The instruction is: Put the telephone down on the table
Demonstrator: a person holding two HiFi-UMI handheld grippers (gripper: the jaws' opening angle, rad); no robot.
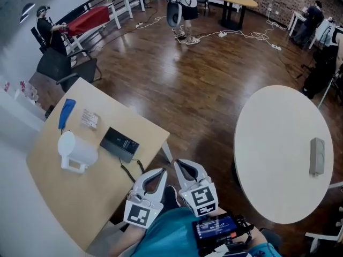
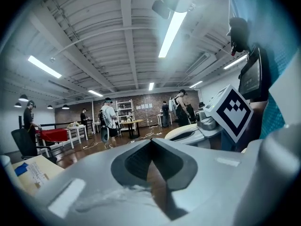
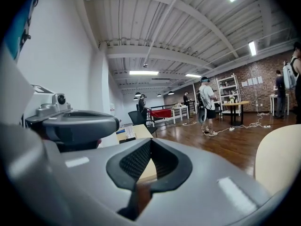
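Grey telephone [image 1: 317, 156], visible in head view only, lies on round table [image 1: 268, 143]; left gripper [image 1: 162, 171] and right gripper [image 1: 179, 164] closed, empty

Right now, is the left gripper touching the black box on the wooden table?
Apart. The head view shows the left gripper shut beside the person's body, with bare table between it and the black box.
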